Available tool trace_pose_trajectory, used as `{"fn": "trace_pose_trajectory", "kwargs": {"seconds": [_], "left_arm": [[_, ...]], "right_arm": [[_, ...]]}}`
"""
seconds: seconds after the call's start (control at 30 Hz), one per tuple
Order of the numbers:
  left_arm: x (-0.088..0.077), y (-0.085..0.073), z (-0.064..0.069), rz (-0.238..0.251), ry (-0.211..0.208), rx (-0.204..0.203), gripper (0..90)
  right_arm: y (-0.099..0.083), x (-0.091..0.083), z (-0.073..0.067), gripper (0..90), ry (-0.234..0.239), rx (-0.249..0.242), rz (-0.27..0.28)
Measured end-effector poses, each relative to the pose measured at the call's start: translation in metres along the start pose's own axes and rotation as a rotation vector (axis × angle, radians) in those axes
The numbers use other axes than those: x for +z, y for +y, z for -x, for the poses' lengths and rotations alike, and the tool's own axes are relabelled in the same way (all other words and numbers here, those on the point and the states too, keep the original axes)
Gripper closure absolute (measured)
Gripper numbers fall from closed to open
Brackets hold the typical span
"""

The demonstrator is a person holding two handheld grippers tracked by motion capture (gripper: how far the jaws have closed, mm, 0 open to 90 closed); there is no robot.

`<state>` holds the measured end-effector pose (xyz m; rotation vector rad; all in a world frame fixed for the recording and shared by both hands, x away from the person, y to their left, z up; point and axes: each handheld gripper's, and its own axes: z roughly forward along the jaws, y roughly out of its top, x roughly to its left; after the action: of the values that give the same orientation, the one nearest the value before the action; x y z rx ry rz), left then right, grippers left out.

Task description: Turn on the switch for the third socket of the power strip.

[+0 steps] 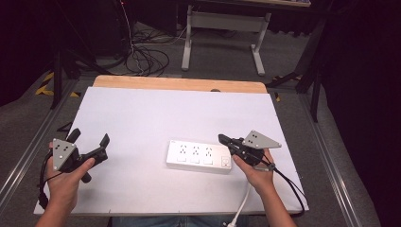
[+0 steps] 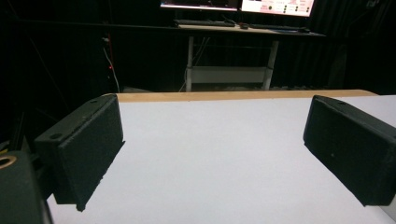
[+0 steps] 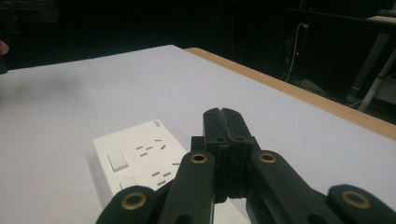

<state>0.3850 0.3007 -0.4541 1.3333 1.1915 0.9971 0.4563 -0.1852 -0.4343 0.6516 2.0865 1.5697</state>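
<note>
We had the power strip [image 1: 199, 156] lying mid-bench, its long axis running left to right. Our right gripper [image 1: 222, 138], jaws pressed together and empty, hovered just above the strip's switch end, far nearer than the left gripper [image 1: 90, 137], whose jaws stood spread wide.

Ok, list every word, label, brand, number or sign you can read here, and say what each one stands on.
None can be read.
Power strip: a small mark at its corner, too small to read.
Monitors on the far desk: bright screens, text blurred.
Grey plates on the left gripper and right gripper: dots, no writing.
</note>
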Motion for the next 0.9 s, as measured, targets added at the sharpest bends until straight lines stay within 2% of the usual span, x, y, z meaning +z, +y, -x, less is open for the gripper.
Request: {"fn": "trace_pose_trajectory", "kwargs": {"seconds": [0.9], "left_arm": [[0.0,0.0,0.0,-0.001,0.0,0.004,5.4]], "right_arm": [[0.007,0.019,-0.012,90.0,0.064,-0.014,-0.008]]}}
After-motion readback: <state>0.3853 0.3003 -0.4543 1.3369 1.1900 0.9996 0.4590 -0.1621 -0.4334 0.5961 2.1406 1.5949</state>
